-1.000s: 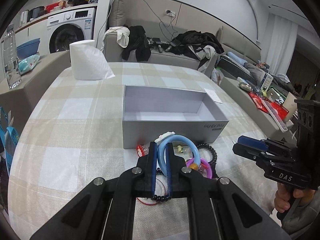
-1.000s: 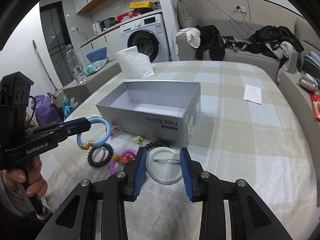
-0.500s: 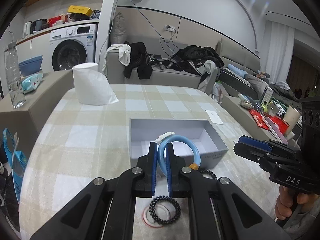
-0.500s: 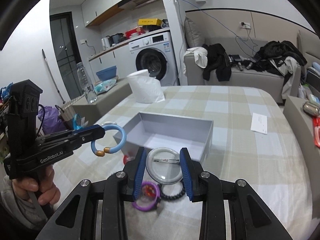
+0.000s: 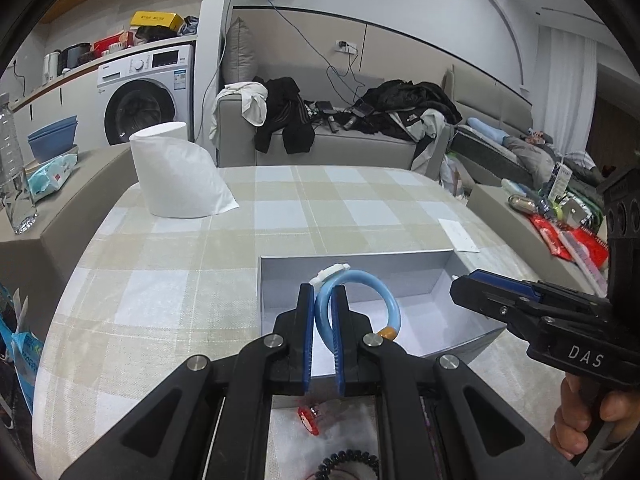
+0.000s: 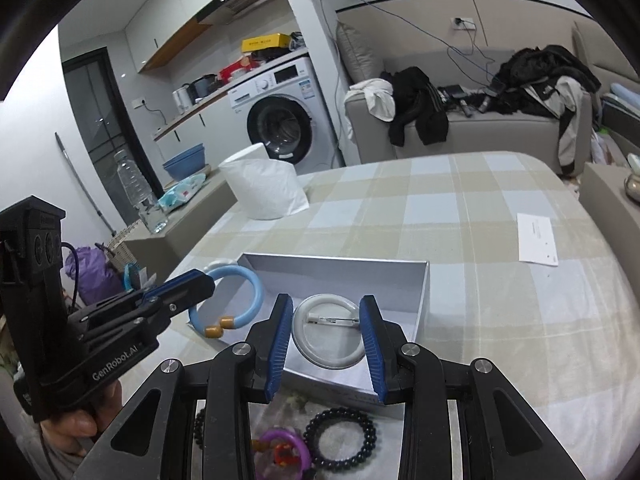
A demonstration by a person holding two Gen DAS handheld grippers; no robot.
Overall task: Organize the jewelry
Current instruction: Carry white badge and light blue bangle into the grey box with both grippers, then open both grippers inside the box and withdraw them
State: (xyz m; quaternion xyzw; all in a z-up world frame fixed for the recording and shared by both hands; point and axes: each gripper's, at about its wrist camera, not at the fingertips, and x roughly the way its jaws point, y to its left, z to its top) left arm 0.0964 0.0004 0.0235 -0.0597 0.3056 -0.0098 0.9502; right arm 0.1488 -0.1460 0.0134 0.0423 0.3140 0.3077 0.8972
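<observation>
My left gripper [image 5: 323,326] is shut on a light blue bangle [image 5: 382,294] with orange end caps and holds it above the near part of the open grey box [image 5: 352,266]; it also shows in the right wrist view [image 6: 200,282] with the bangle [image 6: 250,286]. My right gripper [image 6: 326,338] is shut on a round white pin badge [image 6: 326,338], held over the box [image 6: 422,296]. In the left wrist view the right gripper [image 5: 480,288] comes in from the right. A black bead bracelet [image 6: 340,438] and a purple ring [image 6: 284,450] lie on the table below.
A paper towel roll [image 5: 172,168] stands at the far left of the checked tablecloth [image 5: 160,280]. A white paper slip [image 6: 536,240] lies to the right. A red trinket [image 5: 308,420] and a black coil [image 5: 348,466] lie below my left gripper. A sofa [image 5: 340,148] is behind the table.
Both grippers rose from the table with their items and moved forward over the box. The jewelry pile now lies below and behind the fingers.
</observation>
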